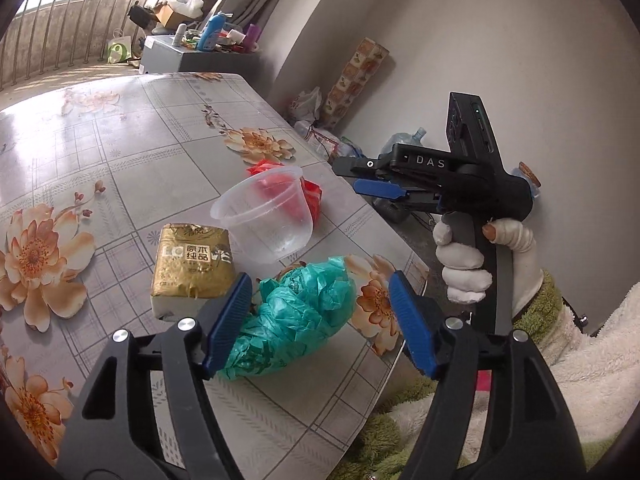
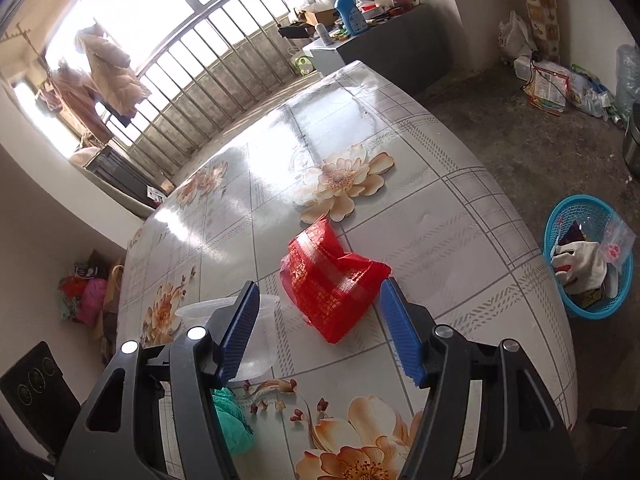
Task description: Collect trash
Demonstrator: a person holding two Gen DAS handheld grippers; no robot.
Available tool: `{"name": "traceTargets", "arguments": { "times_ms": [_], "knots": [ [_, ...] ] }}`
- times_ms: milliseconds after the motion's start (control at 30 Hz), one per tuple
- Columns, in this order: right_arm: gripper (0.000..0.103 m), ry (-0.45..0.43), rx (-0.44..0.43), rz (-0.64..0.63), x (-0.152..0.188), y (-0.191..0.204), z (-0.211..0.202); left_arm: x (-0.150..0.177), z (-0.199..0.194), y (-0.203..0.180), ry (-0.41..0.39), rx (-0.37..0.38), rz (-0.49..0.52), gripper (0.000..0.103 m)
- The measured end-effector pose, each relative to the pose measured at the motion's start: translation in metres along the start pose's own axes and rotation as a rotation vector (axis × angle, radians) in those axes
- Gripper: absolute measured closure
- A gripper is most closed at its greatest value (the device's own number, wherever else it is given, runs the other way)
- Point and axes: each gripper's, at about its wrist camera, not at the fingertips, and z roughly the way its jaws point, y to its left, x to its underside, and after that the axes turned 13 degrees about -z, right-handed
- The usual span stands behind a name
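Trash lies scattered on the flower-patterned counter in front of you: a crumpled teal plastic bag, a gold-wrapped tissue pack, a clear plastic cup and a red wrapper. Your left tongs stand open over the near edge of the counter. The teal bag sits between the blue pads, right up against the left-hand pad as the left wrist view shows it, while the other pad stands clear of it, so nothing is gripped. The tissue pack lies just beside the bag, on its left in that view, and the cup stands upright just beyond both. The red wrapper shows behind and through the cup.

Your right tongs are open too, with nothing held. In the right wrist view the red wrapper lies flat on the counter ahead of the gap between the pads, close to the tips. The clear cup is partly hidden behind the left-hand pad, and a corner of the teal bag peeks out below that finger. In the left wrist view your gloved right hand grips its handle off the right side of the counter, fingers wrapped round it, a fluffy sleeve behind it.

On the floor beyond the counter's right edge stands a blue basket with cloth and packets already in it, well apart from the pieces on the counter
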Motion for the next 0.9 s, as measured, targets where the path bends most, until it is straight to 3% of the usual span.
{"name": "traceTargets", "arguments": {
  "times_ms": [367,533,667,900],
  "knots": [
    [0.047,0.040,-0.032,0.049,0.006,-0.009,0.018,0.004,0.031,-0.001,0.057,-0.105,0.036,0.036],
    [0.047,0.066,-0.017,-0.011,0.007,0.001,0.028,0.005,0.038,0.001,0.087,-0.169,0.029,0.040],
    [0.047,0.069,0.058,-0.091,0.002,0.010,0.031,0.003,0.039,0.003,0.092,-0.152,-0.007,0.047],
    [0.047,0.068,0.088,-0.142,-0.014,0.013,0.040,0.006,0.034,0.004,0.090,-0.151,-0.035,0.051]
  ]
}}
